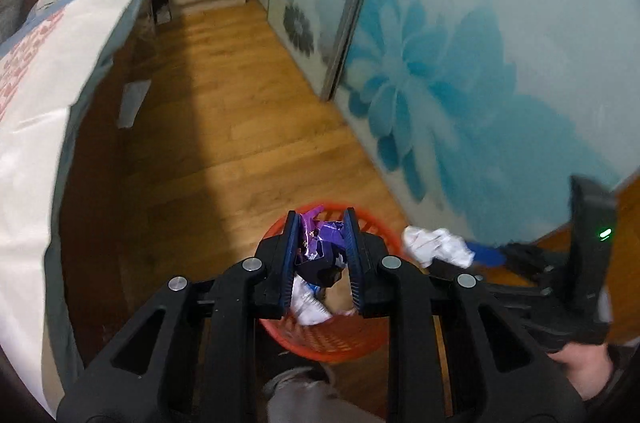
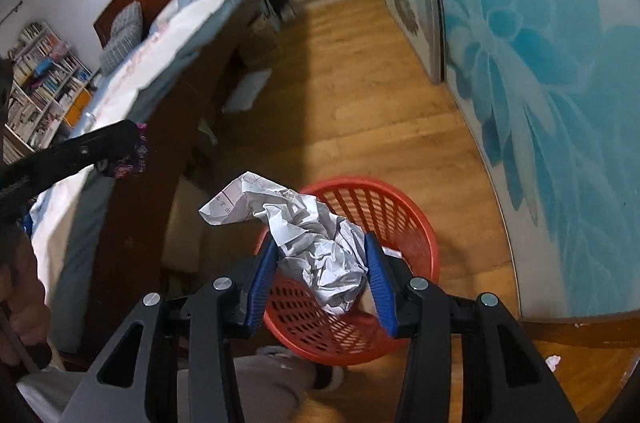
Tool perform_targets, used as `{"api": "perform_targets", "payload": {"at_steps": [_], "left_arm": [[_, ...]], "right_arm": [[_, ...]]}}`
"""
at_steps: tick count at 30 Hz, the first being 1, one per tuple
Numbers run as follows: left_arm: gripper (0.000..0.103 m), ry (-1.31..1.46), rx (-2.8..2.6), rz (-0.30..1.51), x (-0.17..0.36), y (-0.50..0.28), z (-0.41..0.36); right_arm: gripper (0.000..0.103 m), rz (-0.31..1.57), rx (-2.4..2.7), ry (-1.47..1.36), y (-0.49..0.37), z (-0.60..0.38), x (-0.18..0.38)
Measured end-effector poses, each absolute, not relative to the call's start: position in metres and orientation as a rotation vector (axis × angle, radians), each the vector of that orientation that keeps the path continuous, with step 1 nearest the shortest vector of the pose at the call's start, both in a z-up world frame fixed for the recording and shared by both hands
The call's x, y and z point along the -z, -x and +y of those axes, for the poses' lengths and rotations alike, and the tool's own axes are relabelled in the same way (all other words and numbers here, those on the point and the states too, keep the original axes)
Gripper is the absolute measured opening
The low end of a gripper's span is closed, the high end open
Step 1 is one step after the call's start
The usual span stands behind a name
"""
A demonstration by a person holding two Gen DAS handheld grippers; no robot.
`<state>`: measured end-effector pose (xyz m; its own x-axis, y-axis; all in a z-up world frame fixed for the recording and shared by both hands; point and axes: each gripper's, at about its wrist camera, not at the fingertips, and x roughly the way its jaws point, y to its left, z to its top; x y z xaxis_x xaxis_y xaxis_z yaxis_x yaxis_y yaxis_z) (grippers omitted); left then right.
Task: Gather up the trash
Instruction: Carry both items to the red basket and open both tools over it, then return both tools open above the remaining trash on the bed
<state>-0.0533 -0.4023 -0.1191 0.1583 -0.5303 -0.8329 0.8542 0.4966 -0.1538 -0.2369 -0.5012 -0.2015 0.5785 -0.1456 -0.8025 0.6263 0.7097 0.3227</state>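
My left gripper (image 1: pixel 320 255) clamps purple wrapper (image 1: pixel 320 249); my right gripper (image 2: pixel 320 279) clamps crumpled paper (image 2: pixel 316 243); both above red basket (image 2: pixel 404 207).

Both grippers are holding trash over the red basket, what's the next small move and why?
Probably open the left gripper first. Its purple wrapper sits directly above the red basket, so it should drop inside. The right gripper holds crumpled paper that overhangs the basket rim toward the bed, so it may need centring before release.
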Motion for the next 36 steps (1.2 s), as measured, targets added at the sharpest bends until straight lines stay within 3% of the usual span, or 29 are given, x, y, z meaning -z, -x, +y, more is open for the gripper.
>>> {"api": "perform_targets", "payload": {"at_steps": [6, 21, 24, 28, 36], "left_arm": [[0.022, -0.546, 1.076, 1.064, 0.16, 0.074, -0.44], [0.023, -0.602, 1.111, 1.101, 0.176, 0.083, -0.457], [0.024, -0.606, 1.094, 1.095, 0.175, 0.082, -0.455], [0.053, -0.592, 1.066, 1.083, 0.172, 0.081, -0.452], [0.056, -0.575, 1.035, 1.051, 0.163, 0.077, -0.445]], "right_arm": [[0.044, 0.861, 0.48, -0.665, 0.226, -0.511, 0.217], [0.045, 0.884, 0.504, -0.695, 0.229, -0.525, 0.221], [0.05, 0.901, 0.537, -0.657, 0.223, -0.523, 0.212], [0.07, 0.892, 0.573, -0.623, 0.219, -0.522, 0.199], [0.074, 0.88, 0.632, -0.611, 0.224, -0.528, 0.183]]}}
